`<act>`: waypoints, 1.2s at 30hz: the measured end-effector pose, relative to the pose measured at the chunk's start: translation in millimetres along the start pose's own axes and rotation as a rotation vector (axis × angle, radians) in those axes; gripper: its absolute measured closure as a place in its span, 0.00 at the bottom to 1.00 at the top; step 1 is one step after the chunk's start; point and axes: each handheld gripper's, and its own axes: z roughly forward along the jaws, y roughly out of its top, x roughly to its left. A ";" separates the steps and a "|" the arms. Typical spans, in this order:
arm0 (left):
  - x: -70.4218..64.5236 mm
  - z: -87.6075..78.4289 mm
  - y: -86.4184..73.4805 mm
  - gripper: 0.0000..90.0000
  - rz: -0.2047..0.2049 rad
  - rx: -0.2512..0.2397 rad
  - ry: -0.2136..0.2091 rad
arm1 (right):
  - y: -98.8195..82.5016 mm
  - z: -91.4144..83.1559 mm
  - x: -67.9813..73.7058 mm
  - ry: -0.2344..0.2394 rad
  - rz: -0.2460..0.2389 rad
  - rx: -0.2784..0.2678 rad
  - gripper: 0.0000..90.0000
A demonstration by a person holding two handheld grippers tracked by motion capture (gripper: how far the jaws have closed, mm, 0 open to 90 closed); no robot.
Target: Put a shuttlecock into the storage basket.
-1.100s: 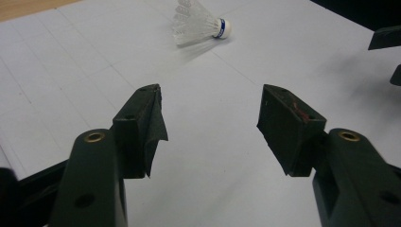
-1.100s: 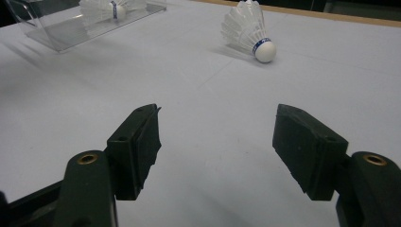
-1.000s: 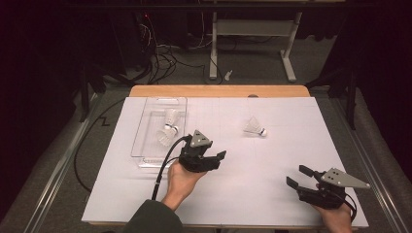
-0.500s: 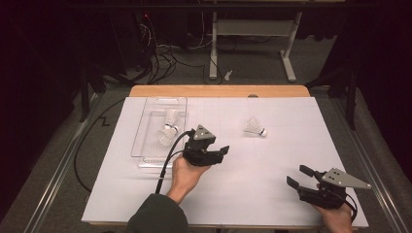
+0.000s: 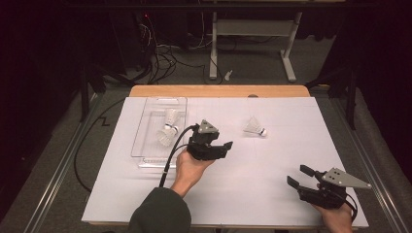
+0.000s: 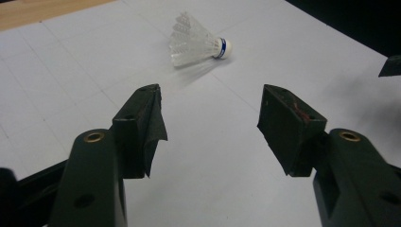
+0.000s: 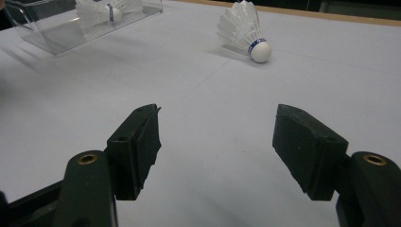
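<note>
Lying ahead of the left gripper's point(image 6: 210, 113) spread fingers point(image 6: 146, 118): shuttlecock point(image 6: 196, 40).

This looks like a lab or recording room set up for handling trials. A table point(image 5: 145, 213) under white sheeting stands on grey carpet, with metal rails point(image 5: 53, 179) running along either side of it. Beyond the table's far edge, a tangle of cables point(image 5: 160, 53) lies beside a white desk frame point(image 5: 252, 48). The surroundings are dark, probably blacked out.
</note>
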 end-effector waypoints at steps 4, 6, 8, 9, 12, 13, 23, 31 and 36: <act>-0.8 7.2 -1.8 0.45 0.002 0.025 -0.004 | -0.6 -1.8 -1.3 -0.001 0.007 -0.002 0.36; -2.2 9.5 -1.8 0.45 0.001 0.022 -0.008 | -0.6 -1.3 -0.6 0.001 0.003 0.000 0.36; -2.9 10.7 -0.6 0.45 0.004 0.021 -0.007 | -0.3 -0.6 0.4 0.005 -0.006 0.002 0.36; -2.6 11.3 0.5 0.45 0.007 0.022 -0.004 | -0.2 -0.4 0.6 0.005 -0.008 0.002 0.36; 0.1 12.7 3.2 0.45 0.003 0.014 0.005 | -0.3 -0.7 -0.2 0.003 -0.003 0.001 0.36; 1.0 13.3 3.5 0.45 -0.002 0.010 0.005 | -0.3 -1.2 -0.3 0.001 -0.001 0.000 0.36; 5.8 26.4 8.3 0.45 -0.013 0.028 -0.001 | -0.4 -0.5 -0.3 0.004 -0.002 0.002 0.37; 6.9 45.0 18.7 0.46 -0.014 0.056 0.013 | -0.3 -0.6 0.1 0.002 -0.007 0.000 0.36; 10.5 53.6 23.9 0.47 -0.024 0.094 0.021 | -0.6 -1.4 -0.8 0.002 0.001 -0.002 0.36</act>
